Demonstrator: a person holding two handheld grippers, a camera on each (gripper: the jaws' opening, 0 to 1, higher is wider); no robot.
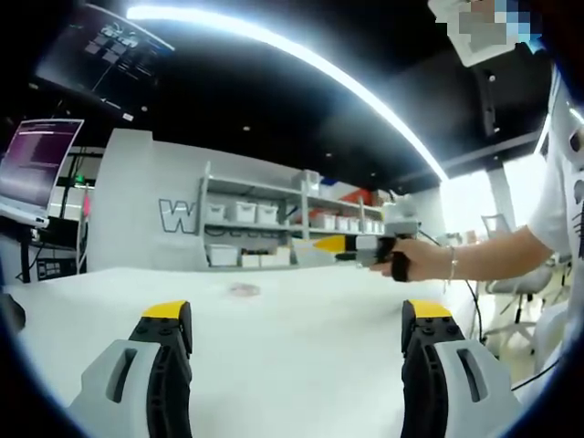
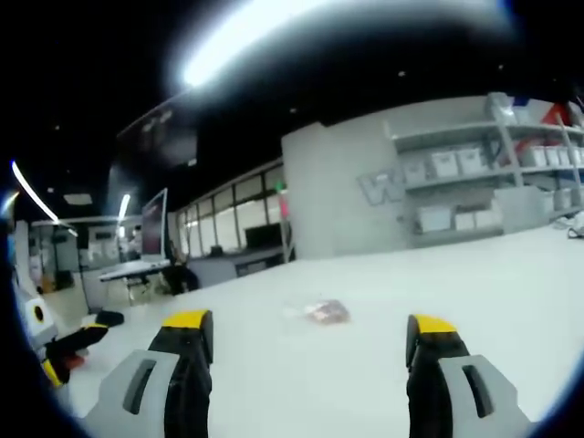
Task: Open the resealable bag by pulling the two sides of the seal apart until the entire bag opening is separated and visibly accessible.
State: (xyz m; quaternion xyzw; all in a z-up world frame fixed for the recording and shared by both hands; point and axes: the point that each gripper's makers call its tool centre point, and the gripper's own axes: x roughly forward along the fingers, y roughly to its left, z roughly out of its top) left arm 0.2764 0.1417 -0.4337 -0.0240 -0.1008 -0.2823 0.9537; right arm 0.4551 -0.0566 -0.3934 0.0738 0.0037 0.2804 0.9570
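Observation:
A small clear resealable bag [image 2: 319, 312] with pinkish contents lies flat on the white table [image 2: 474, 301], ahead of my right gripper [image 2: 310, 333], whose yellow-tipped jaws stand wide apart with nothing between them. The same bag [image 1: 244, 290] appears as a small pale patch farther out on the table [image 1: 301, 365] in the left gripper view. My left gripper [image 1: 297, 319] is open and empty, well short of the bag. The right gripper [image 1: 370, 246], held in a person's hand [image 1: 411, 255], comes in from the right of the left gripper view, above the table's far side.
Grey shelving [image 1: 265, 219] with white bins stands behind the table. A monitor [image 1: 36, 164] sits at the left. The left gripper [image 2: 55, 351] peeks in at the lower left of the right gripper view. Desks and chairs stand beyond the table's edges.

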